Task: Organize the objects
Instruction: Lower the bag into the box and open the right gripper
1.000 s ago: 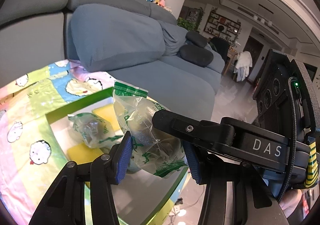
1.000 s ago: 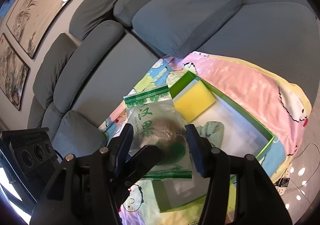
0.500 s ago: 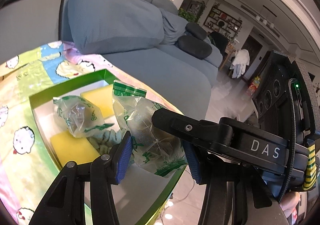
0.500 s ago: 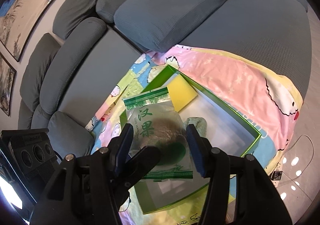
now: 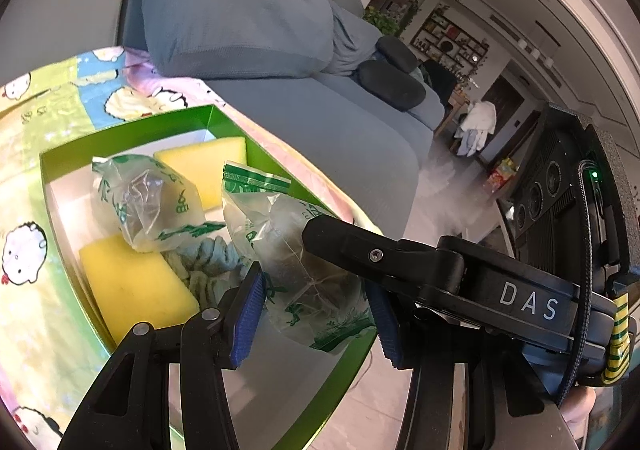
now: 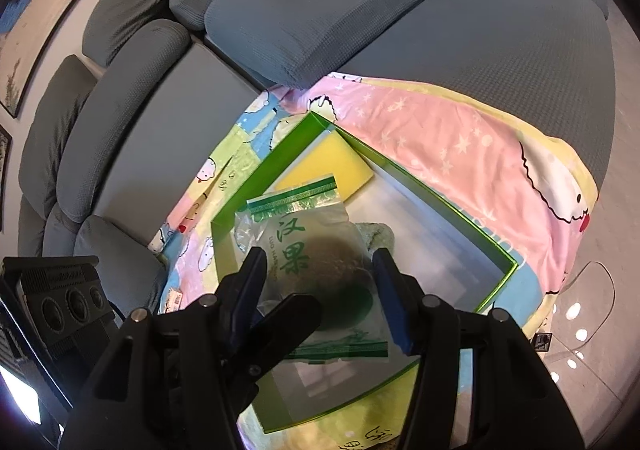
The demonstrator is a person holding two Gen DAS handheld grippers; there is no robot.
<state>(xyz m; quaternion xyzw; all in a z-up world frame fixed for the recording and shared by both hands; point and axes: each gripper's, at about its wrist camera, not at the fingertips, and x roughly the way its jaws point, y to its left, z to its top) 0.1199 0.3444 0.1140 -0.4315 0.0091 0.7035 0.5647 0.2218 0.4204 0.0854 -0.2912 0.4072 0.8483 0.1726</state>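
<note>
A clear bag with a green seal and a dark round fruit inside (image 5: pixel 304 270) (image 6: pixel 312 250) hangs just above the open green box (image 5: pixel 120 129) (image 6: pixel 440 201). My left gripper (image 5: pixel 314 314) is shut on it, blue pads pressing its two sides. My right gripper (image 6: pixel 320 286) is shut on the same bag crosswise; one of its black fingers (image 5: pixel 400 262) reaches over the bag in the left wrist view. In the box lie a second such bag (image 5: pixel 148 205), two yellow sponges (image 5: pixel 136 286) (image 5: pixel 208 165) and a pale twisted cloth (image 5: pixel 208 262).
The box rests on a cartoon-print blanket (image 5: pixel 24 177) (image 6: pixel 460 137) spread over a grey sofa seat. Big grey cushions (image 5: pixel 240 9) (image 6: pixel 320 9) stand behind it. Shiny floor (image 5: pixel 440 189) lies past the sofa's edge. Part of a hand (image 5: pixel 580 410) shows at the lower right.
Both grippers have sunk with the bag towards the green box, which now fills more of each view. The grip on the bag looks the same.
</note>
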